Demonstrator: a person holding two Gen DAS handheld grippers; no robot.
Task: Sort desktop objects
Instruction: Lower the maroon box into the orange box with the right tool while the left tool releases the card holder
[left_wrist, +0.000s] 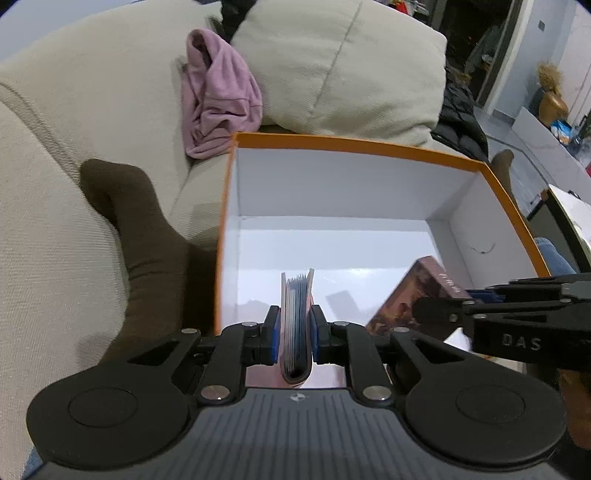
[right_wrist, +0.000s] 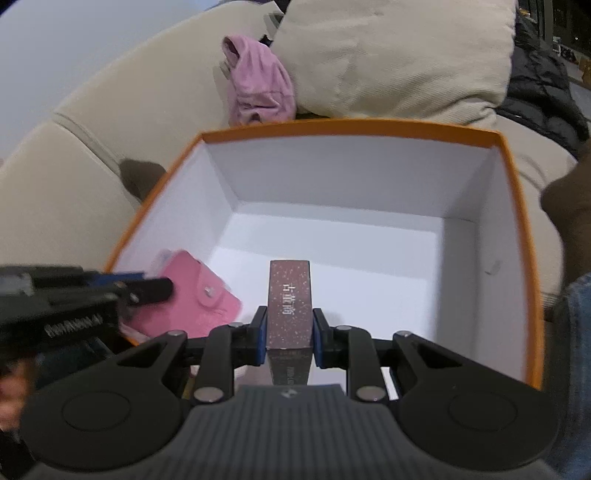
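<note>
Both grippers over box (right_wrist: 517, 206) near edge: left gripper (left_wrist: 294, 334) clamps pink wallet (left_wrist: 295, 325), right gripper (right_wrist: 290, 334) clamps small carton (right_wrist: 290, 306); white floor beyond bare.

Left gripper (left_wrist: 294, 334): pointing steeply down, both blue pads pressed flat against the sides of a pink card wallet (left_wrist: 295, 325), held on edge between them. Black linkage arms drawn in close.

Right gripper (right_wrist: 289, 334): same downward tilt, pads clamped on the narrow sides of a small dark speckled box (right_wrist: 289, 314), held lengthwise.

The two grippers sit close side by side, each showing at the edge of the other's view.
</note>
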